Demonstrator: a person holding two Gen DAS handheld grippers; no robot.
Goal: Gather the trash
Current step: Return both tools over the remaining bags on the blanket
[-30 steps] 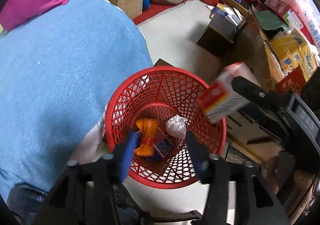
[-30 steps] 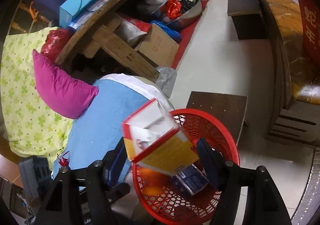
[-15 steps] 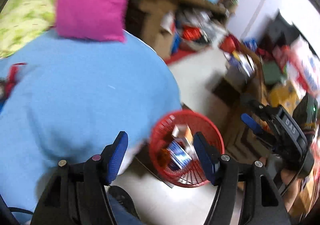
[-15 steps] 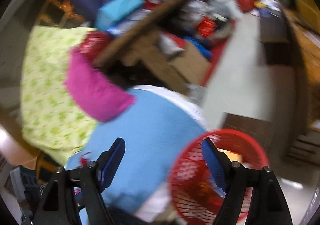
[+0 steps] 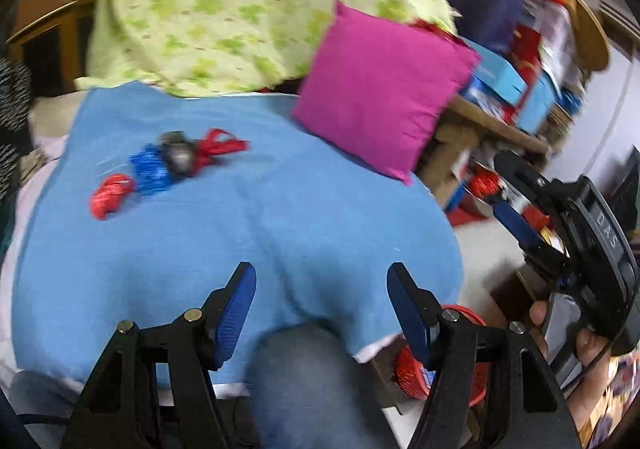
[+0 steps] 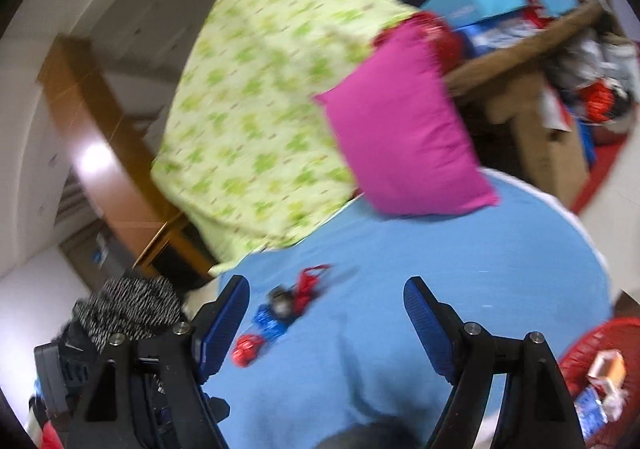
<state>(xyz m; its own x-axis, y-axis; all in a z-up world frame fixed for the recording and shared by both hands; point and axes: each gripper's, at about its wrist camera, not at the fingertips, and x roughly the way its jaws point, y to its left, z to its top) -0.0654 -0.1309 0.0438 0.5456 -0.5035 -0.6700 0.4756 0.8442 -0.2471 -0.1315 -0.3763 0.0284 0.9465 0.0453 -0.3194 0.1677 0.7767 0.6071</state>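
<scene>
Looking along the left gripper [image 5: 321, 313], its jaws apart and empty, crumpled red, blue and grey wrappers [image 5: 160, 169] remain on the blue cloth [image 5: 280, 209]. Through the right gripper [image 6: 326, 323], equally apart and empty, the red mesh basket [image 6: 576, 353] already holds several pieces.

The blue blanket [image 5: 280, 217] looks like soft, matt, slightly fuzzy cloth. The pink pillow [image 5: 384, 97] is smooth matt fabric, and the green-patterned sheet [image 6: 256, 121] is thin cotton-ish cloth. The red basket [image 6: 592, 345] is glossy plastic mesh, and those little wrappers [image 5: 160, 169] look shiny and crinkly.
</scene>
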